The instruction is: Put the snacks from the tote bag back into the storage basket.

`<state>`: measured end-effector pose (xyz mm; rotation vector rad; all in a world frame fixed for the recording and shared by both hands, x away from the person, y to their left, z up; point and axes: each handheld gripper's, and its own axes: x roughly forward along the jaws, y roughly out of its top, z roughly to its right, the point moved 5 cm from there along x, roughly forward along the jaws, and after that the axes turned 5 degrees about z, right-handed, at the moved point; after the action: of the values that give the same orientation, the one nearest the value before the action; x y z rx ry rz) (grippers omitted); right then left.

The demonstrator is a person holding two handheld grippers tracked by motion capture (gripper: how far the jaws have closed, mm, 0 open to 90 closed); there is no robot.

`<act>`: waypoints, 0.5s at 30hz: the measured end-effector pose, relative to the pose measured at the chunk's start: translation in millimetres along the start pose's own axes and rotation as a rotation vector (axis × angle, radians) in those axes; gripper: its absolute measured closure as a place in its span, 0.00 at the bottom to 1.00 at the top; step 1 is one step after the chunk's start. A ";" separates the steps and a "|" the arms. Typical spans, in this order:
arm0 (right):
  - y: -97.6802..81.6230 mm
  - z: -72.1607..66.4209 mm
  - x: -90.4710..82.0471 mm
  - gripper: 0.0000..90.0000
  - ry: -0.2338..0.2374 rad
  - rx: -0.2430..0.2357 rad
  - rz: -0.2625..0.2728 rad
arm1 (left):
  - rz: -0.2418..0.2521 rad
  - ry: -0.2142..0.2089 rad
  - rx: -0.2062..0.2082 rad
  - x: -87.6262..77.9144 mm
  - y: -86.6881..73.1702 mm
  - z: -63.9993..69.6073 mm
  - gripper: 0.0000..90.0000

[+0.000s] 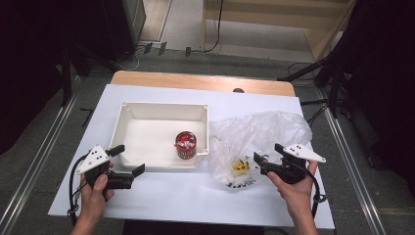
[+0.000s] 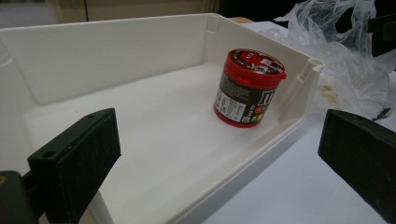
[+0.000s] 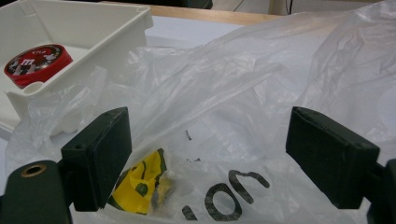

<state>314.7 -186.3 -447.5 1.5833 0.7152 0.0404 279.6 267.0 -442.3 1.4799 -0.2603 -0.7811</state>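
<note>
Left tool: jaws wide apart, empty, held level above the near left corner of the tray. One jaw sits over the tray's near rim, the other just outside it above the worktop. The left hand grips the tool from behind, forearm entering from the near edge.

Right tool: jaws wide apart, empty, at the near right side of the bag and pointing left into it. In the right gripper view the bag's film lies between the jaws; contact cannot be confirmed. The right hand holds the tool from below and behind.

Open room: a bare strip of worktop runs along the near edge in front of both tools and between the hands.

Tray: white, open-topped, left of centre. Its right wall is touched by the bag. The tray floor is free apart from the can.

Can: red lid, upright, in the tray's near right corner, just beside the right wall.

Bag: clear, crumpled, right of the tray, holding a yellow packet at its near end.

Farther off, the worktop's wooden far edge is exposed.
</note>
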 end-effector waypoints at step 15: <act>-15.8 20.0 -19.2 0.17 -0.037 0.014 -0.002 | -0.003 -0.003 0.001 1.2 -0.2 1.3 0.00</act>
<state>301.4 -213.4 -457.9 1.5923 0.6899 0.0049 279.6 265.2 -442.6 1.4801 -0.2610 -0.7853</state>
